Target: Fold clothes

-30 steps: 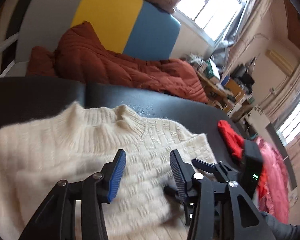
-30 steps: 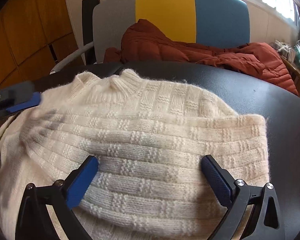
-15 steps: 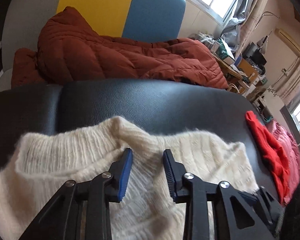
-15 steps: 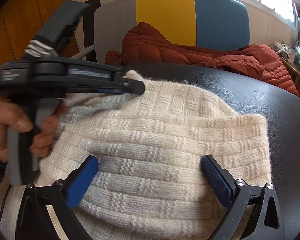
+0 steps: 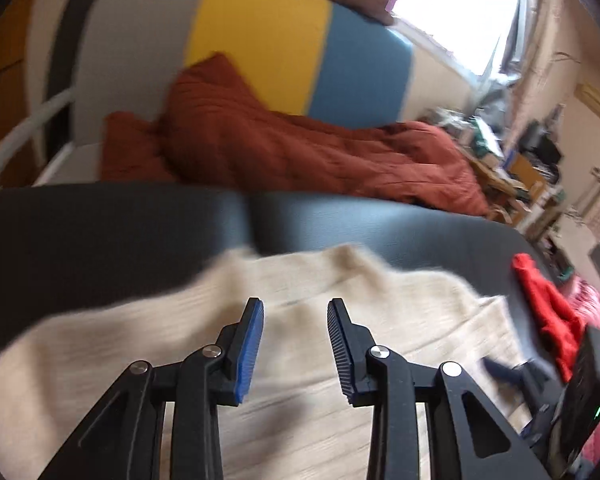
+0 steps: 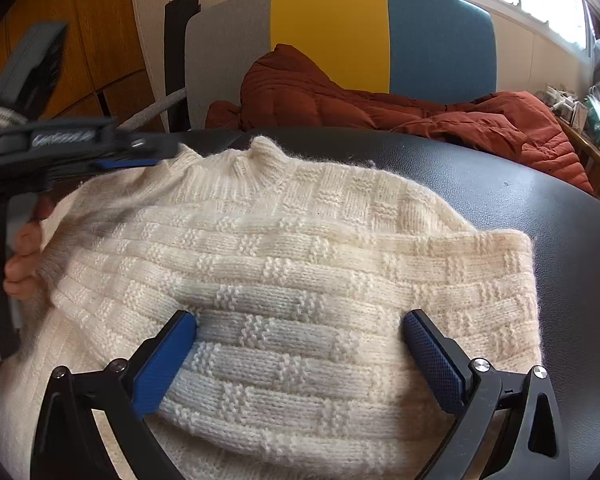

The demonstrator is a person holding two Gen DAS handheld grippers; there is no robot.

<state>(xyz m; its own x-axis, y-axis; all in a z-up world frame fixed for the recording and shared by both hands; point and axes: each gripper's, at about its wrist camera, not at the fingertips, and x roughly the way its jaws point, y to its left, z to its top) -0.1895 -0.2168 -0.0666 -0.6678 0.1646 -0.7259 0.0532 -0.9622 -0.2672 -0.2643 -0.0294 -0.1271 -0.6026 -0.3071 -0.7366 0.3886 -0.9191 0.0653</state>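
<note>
Since the earlier frames your left gripper point(image 5: 295, 336) has been swinging across the cream sweater point(image 6: 300, 264): it was low over the knit body, then at the collar, and it is now sitting back a little over the collar edge, with the left wrist view smeared by motion. Its jaws have just been opening slightly after narrowing; they are standing part open with a clear gap, and no fabric is showing pinched between the pads, though the knit is lying below them.

Working left to right in the right wrist view: your left hand point(image 6: 18, 248) is wrapping its fingers round the grip of the left gripper, which is reaching level across the frame so that its tips are lying at the sweater's left shoulder, beside the collar. Raised lettering is running along the side of that gripper's body; it is too blurred to read. No other label or brand is legible in either view.

Your right gripper point(image 6: 300, 354) is holding the same place as before. Its jaws are standing wide, both blue pads resting down on the knit with a broad span of sweater between them, not closed on it.

The sweater is lying spread on the black padded surface point(image 6: 500, 184), collar away from you. Behind it a rust quilted jacket point(image 6: 340, 100) is lying on a grey, yellow and blue chair point(image 6: 380, 32). A red garment point(image 5: 548, 308) is lying at the surface's right edge.
</note>
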